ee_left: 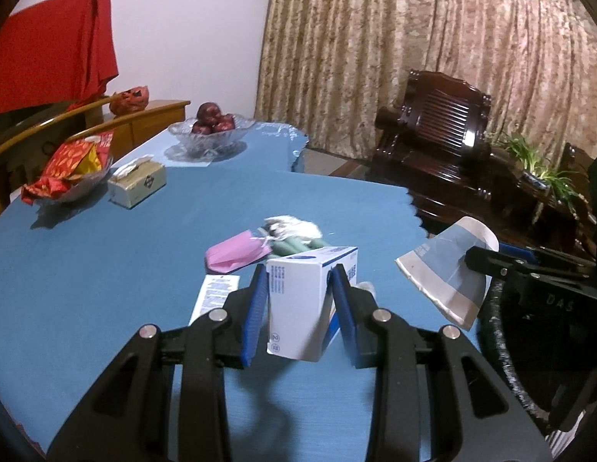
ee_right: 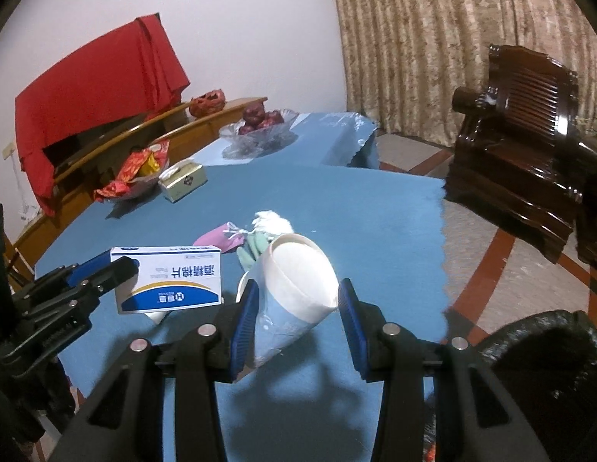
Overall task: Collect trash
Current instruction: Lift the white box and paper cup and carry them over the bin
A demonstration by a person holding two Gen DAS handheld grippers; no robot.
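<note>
**Tongs each hold a piece of trash above the table**

The left tongs (ee_left: 300,288) clamp a white-and-blue box (ee_left: 298,300) between their blue pads, lifted clear of the blue cloth (ee_left: 106,269). The right tongs (ee_right: 296,312) grip a flattened paper cup (ee_right: 298,292), its mouth facing away, also off the table. The two pieces hang side by side, box to the left of the cup.

More trash lies on the cloth just beyond: a pink pouch (ee_left: 234,256), a white wad (ee_left: 294,227), something pale green (ee_left: 294,248) and a leaflet (ee_left: 215,294) beside the box. Farther back stand a tissue box (ee_left: 138,184), a snack bowl (ee_left: 73,177) and a fruit bowl (ee_left: 211,131).
</note>
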